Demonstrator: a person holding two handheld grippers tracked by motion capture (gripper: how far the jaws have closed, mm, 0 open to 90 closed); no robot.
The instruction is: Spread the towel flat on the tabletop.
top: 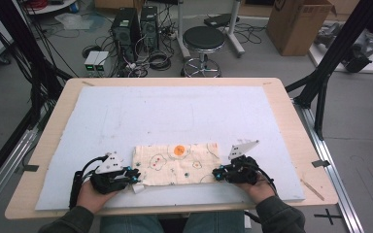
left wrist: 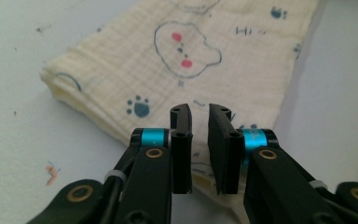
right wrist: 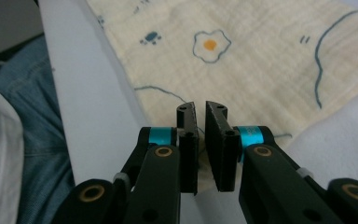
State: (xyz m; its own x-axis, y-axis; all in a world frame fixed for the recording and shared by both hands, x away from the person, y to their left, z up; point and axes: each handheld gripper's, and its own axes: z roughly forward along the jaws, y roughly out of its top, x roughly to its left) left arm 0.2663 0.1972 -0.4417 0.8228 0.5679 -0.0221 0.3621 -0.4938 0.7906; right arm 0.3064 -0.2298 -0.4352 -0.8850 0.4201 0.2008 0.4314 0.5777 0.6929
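A folded cream cloth (top: 177, 162) printed with little bears, paw marks and fried eggs lies flat on the near part of the white mat (top: 175, 107). My left gripper (top: 135, 177) is at its near left corner, lying low and pointing right. In the left gripper view the jaws (left wrist: 199, 109) stand a narrow gap apart, with the edge of the cloth (left wrist: 168, 60) pinched in that gap. My right gripper (top: 217, 174) is at the near right corner, pointing left. Its jaws (right wrist: 201, 106) are equally close together, with the edge of the cloth (right wrist: 261, 60) between them.
The mat covers most of a wooden table (top: 53, 126), which shows as a bare rim around it. The person's jeans (right wrist: 42, 116) are close under the table's near edge. On the floor beyond the table stand a round stool (top: 203, 41), computer towers (top: 126, 29) and a cardboard box (top: 296, 24).
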